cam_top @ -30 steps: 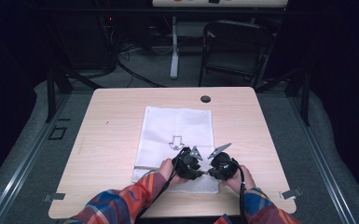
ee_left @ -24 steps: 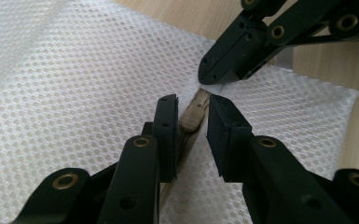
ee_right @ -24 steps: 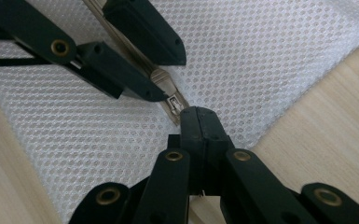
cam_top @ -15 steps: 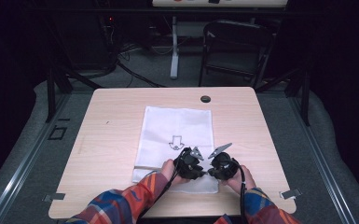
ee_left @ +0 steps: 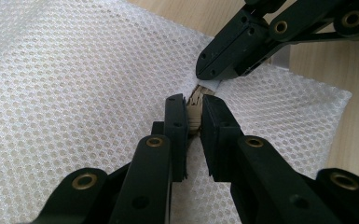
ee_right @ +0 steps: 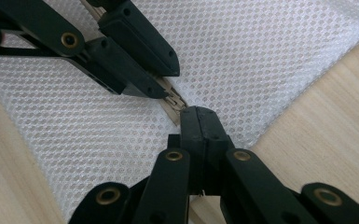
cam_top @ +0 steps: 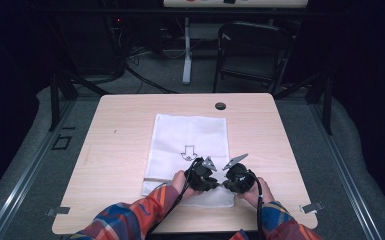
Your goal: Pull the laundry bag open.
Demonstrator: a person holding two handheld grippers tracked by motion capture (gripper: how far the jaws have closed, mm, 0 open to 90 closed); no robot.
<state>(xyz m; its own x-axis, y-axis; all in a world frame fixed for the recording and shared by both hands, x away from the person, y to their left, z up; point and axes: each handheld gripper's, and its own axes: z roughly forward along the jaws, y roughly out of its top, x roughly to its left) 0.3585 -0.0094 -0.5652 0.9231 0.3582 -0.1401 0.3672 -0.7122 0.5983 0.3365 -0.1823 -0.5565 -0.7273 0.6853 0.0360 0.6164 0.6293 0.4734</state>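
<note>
A white mesh bag (cam_top: 190, 135) with a printed arrow lies flat on the wooden table (cam_top: 120, 130). Both grippers meet at its near end. My left gripper (ee_left: 193, 100) has just been closing its jaws, and its pads now pinch the beige zipper (ee_left: 195, 116) that runs along the mesh (ee_left: 74, 93). Tip to tip with it, my right gripper (ee_right: 198, 112) is shut on a small pale tab at the zipper's end (ee_right: 173, 105). From above, the left gripper (cam_top: 216, 184) and right gripper (cam_top: 228, 184) sit side by side, each in a hand with a plaid sleeve.
A dark cable hole (cam_top: 220, 106) sits near the table's far edge. Beyond the table stands a folding chair (cam_top: 252, 50) beside a white post and cables on the floor. Bare wood lies left and right of the bag.
</note>
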